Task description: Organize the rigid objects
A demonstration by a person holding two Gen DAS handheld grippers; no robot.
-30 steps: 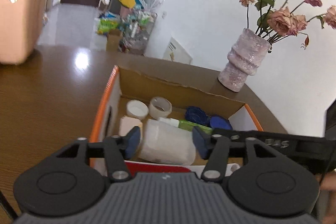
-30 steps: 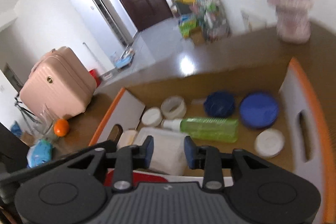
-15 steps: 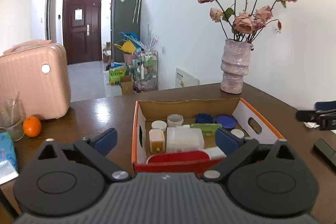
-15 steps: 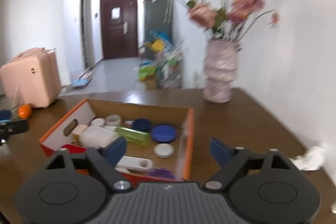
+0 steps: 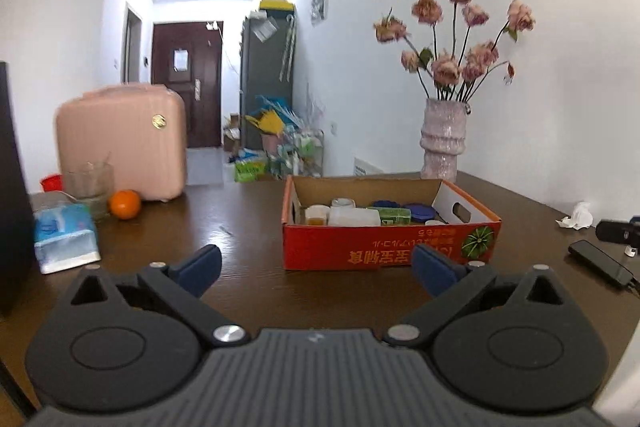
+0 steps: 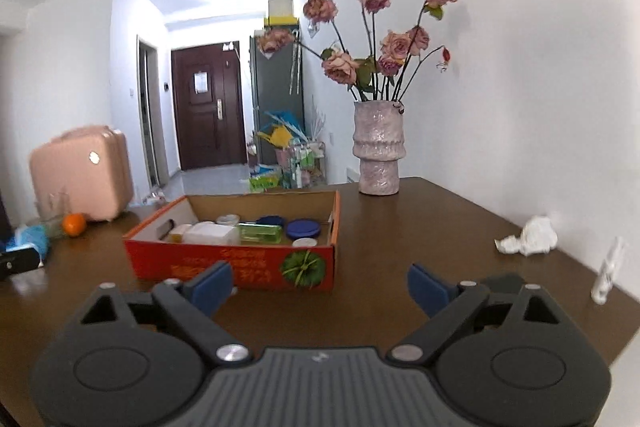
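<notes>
Left wrist view. Left gripper point(image 5: 316, 263): jaws have just been opening and stand spread wide, nothing between them, holding nothing. It hangs over bare table point(image 5: 240, 227), short of the box, judged clear of the job.
Cardboard box point(image 5: 390, 251): red front with printed lettering and a melon emblem, open top, resting flat on the table ahead of the jaws. Contents, packed low behind the front wall: white rectangular container point(image 5: 354, 217), small amber-filled jar point(image 5: 315, 215), roll of tape point(image 5: 343, 203), green bottle point(image 5: 394, 214) lying on its side, blue lids point(image 5: 418, 211). The rigid items sit inside the box, so sorting looks largely complete.
Around it: pink suitcase point(image 5: 122, 143), glass point(image 5: 88, 185), orange point(image 5: 125, 204), tissue pack point(image 5: 64, 237), vase of dried roses point(image 5: 443, 139) by the wall, crumpled tissue point(image 5: 576, 217), dark phone-like slab point(image 5: 600, 263).

Right wrist view. Right gripper point(image 6: 320, 285): jaws have just been opening, nearly full spread, empty. The same cardboard box point(image 6: 236, 263) lies ahead and to the left, with the white rectangular container point(image 6: 210, 235), green bottle point(image 6: 260, 231), blue lids point(image 6: 302, 228) and one white lid point(image 6: 305, 242) inside. Vase of dried roses point(image 6: 378, 151) stands well beyond; crumpled tissue point(image 6: 528, 237) and a small clear bottle point(image 6: 608, 271) remain loose at the right, judged possible leftovers.
</notes>
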